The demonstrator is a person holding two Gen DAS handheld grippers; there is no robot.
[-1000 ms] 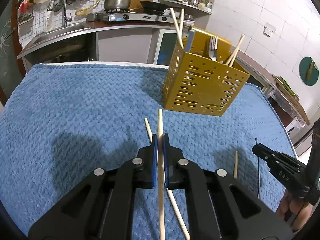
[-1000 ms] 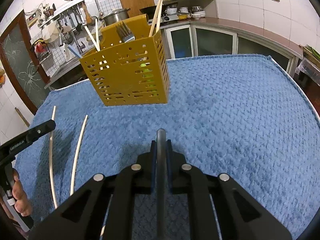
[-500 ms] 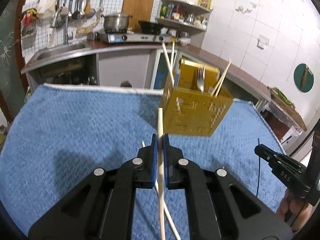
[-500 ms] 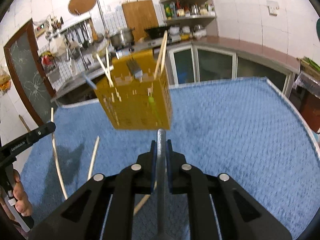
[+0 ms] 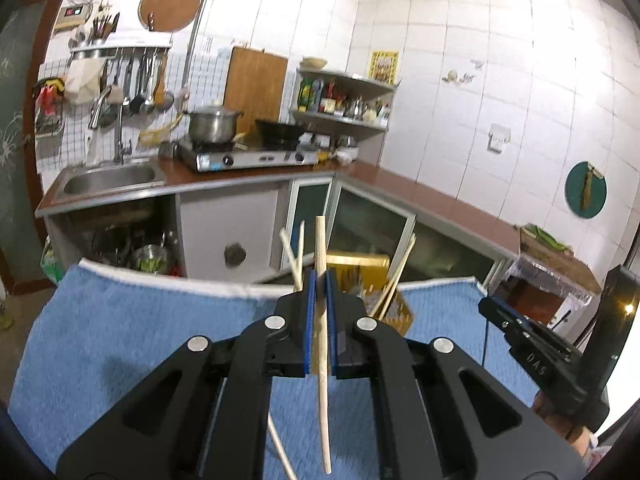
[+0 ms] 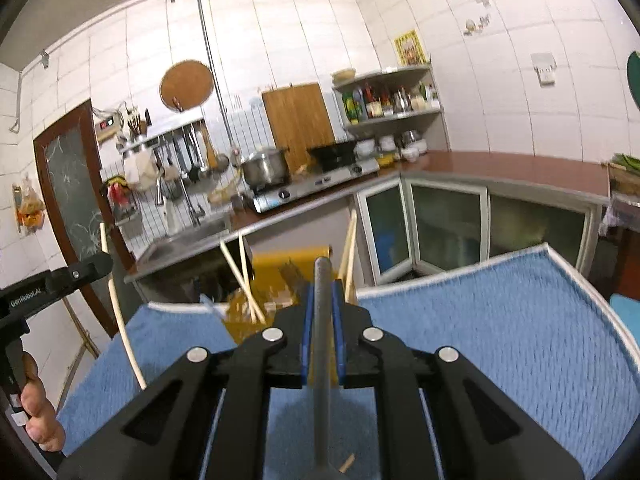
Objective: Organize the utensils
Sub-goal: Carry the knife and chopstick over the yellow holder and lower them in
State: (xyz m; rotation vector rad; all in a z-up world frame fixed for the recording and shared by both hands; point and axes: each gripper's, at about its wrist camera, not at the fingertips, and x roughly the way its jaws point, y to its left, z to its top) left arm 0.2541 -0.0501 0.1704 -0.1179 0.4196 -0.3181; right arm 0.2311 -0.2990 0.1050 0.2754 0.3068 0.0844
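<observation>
My left gripper point(image 5: 319, 280) is shut on a pale wooden chopstick point(image 5: 321, 344), which runs up past the pads and hangs down below them. Behind it stands the yellow perforated utensil holder point(image 5: 362, 264) with several chopsticks and a fork inside. My right gripper point(image 6: 322, 292) is shut on a grey metal utensil handle point(image 6: 322, 344); its working end is hidden. The same holder point(image 6: 286, 268) sits straight ahead of it, partly covered by the jaws. In the right wrist view the left gripper point(image 6: 102, 262) shows at the left edge with its chopstick point(image 6: 120, 312).
A blue towel point(image 5: 132, 320) covers the table. Another chopstick point(image 5: 280, 448) lies on it below the left gripper. Kitchen counter, sink point(image 5: 108, 178) and stove point(image 5: 244, 156) run behind. A hand point(image 6: 38, 412) holds the left gripper's handle.
Both grippers have risen and tilted up toward level, carrying the chopstick and the metal utensil off the towel. The holder now sits low in both views, behind the fingertips.
</observation>
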